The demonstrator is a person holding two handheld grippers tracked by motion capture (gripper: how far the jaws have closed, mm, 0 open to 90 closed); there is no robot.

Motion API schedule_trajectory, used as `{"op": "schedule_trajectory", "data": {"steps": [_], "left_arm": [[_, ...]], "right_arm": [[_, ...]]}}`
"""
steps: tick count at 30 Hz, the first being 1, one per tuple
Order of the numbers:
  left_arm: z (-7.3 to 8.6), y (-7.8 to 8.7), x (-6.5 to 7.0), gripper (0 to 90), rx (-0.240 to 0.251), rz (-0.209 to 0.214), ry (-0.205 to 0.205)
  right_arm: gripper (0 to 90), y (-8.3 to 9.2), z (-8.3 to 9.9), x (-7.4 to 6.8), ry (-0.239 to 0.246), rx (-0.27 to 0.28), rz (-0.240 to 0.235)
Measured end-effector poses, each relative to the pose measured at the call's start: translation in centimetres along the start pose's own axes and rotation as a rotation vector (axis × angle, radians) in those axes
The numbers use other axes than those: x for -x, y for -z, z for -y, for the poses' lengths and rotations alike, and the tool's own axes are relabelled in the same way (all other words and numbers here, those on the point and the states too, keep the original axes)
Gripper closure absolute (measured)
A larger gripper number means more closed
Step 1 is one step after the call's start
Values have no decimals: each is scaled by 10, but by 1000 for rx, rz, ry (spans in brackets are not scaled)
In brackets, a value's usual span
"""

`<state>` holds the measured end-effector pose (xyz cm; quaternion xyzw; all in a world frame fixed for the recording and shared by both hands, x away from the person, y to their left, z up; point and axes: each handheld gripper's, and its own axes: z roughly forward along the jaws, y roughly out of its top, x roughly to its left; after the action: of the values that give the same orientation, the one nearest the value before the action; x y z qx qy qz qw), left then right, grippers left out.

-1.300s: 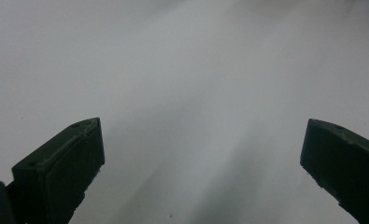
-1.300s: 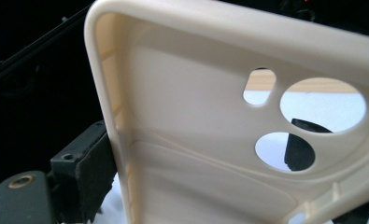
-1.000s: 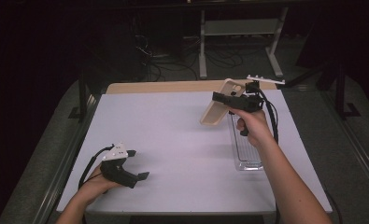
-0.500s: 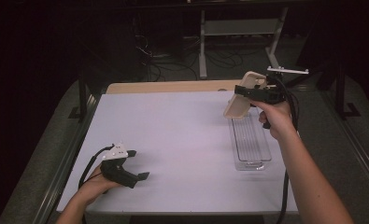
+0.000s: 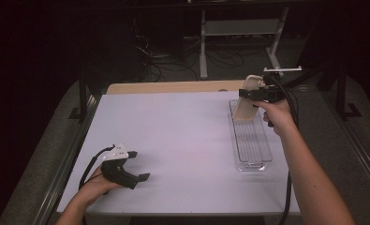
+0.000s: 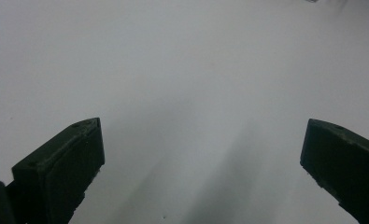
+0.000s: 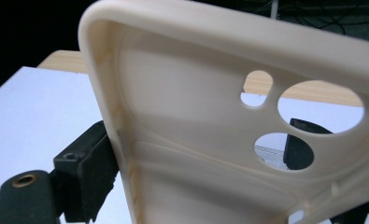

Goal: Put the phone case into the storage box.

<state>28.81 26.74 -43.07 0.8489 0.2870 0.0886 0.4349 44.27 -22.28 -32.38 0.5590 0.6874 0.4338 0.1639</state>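
right claw (image 5: 249, 93), clamped on the cream phone case (image 5: 245, 99), had carried it over the clear tray (image 5: 251, 143) just beneath; left claw (image 5: 135, 165) rested wide.

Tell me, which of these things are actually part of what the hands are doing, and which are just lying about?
In the job:
- cream phone case, clamped in the right gripper
- clear plastic tray on the table, just below the case

Just about:
- left gripper, open, idle over the white table
- metal stand and cables on the floor behind
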Motion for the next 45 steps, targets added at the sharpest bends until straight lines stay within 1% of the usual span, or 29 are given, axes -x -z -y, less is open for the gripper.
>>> {"op": "schedule_trajectory", "data": {"steps": [5,7,14,16,17,18,19,20,22,23,25,26,31,32,36,37,39,40,41,42,45], "left_arm": [[0,-1,1,0,4,8,1],[0,-2,1,0,-3,11,-9],[0,-3,2,0,-4,20,-11],[0,-3,2,0,-4,20,-12],[0,-4,2,0,-4,23,-11],[0,-4,3,0,-6,24,-4],[0,-4,3,0,-10,25,-6],[0,-4,4,0,-6,29,2],[0,-5,4,0,-8,30,2],[0,-5,5,0,-7,30,4],[-1,-5,4,0,-4,30,-11],[-1,-5,4,0,-4,30,-8],[-1,-4,4,0,-5,31,-6],[-1,-5,4,0,-2,32,-8],[-1,-5,4,0,-4,34,-6],[0,-5,5,0,-4,35,7],[0,-6,5,0,-3,37,9],[-1,-6,5,0,-4,37,8],[-1,-5,4,0,-14,38,-7],[-1,-5,4,0,-22,37,-10],[-1,-5,6,0,-21,41,-4]], "right_arm": [[121,-11,-1,1,12,-24,31],[120,-15,-1,2,20,-39,48],[121,-32,-1,5,56,-79,102],[121,-36,0,5,64,-90,110],[121,-38,0,4,60,-96,117],[121,-41,0,5,72,-103,126],[121,-43,0,5,74,-106,130],[121,-45,0,5,77,-111,135],[121,-49,1,5,75,-117,139],[121,-52,2,5,83,-120,142],[121,-57,3,6,88,-131,151],[121,-59,3,6,95,-136,156],[121,-67,4,7,100,-145,170],[121,-68,5,7,95,-147,171],[121,-73,5,7,106,-139,180],[121,-75,4,7,107,-143,184],[121,-78,3,6,116,-145,191],[120,-79,2,6,116,-148,194],[119,-81,2,6,120,-149,196],[119,-83,1,6,122,-146,201],[117,-87,0,7,133,-141,207]]}}
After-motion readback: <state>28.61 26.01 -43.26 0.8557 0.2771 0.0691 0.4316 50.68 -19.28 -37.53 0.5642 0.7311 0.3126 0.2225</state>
